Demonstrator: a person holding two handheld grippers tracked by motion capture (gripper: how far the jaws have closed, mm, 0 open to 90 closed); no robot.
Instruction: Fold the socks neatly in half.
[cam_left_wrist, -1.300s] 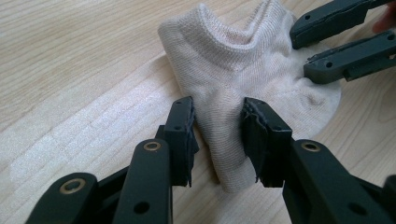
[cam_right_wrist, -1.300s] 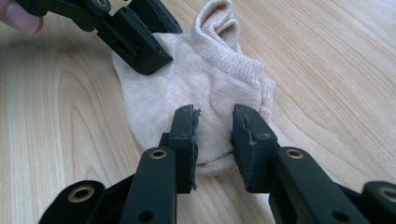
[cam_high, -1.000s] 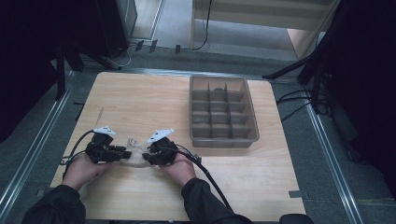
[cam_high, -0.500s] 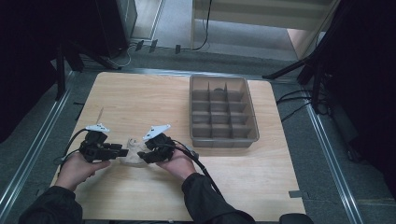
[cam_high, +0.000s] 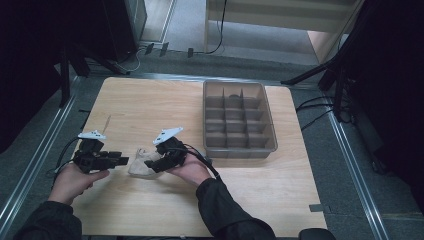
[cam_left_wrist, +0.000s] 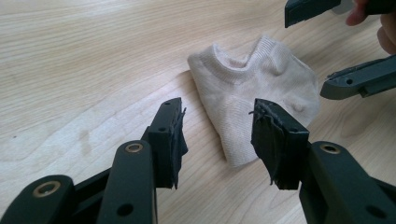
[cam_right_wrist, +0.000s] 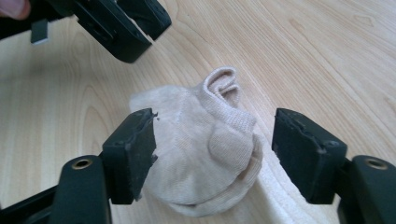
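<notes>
A small beige ankle sock (cam_high: 140, 166) lies bunched on the wooden table (cam_high: 150, 110), near its front left. My right gripper (cam_high: 151, 164) reaches over it from the right. In the right gripper view the sock (cam_right_wrist: 205, 158) sits between that gripper's (cam_right_wrist: 217, 140) jaws, which have just been opening and stand wide, the right pad (cam_right_wrist: 303, 149) clear of the cloth. My left gripper (cam_high: 123, 161) is a little left of the sock. Its (cam_left_wrist: 217, 133) jaws have also just been opening and hold nothing; the sock (cam_left_wrist: 254, 86) lies just beyond their tips.
A grey-brown divided tray (cam_high: 239, 150) with several compartments stands at the right of the table. Metal rails run along both table sides, and cables lie on the floor at the far right.
My left gripper has drawn away to the left and slightly up, off the sock. The right gripper's jaws have spread and let the sock rest on the table.
</notes>
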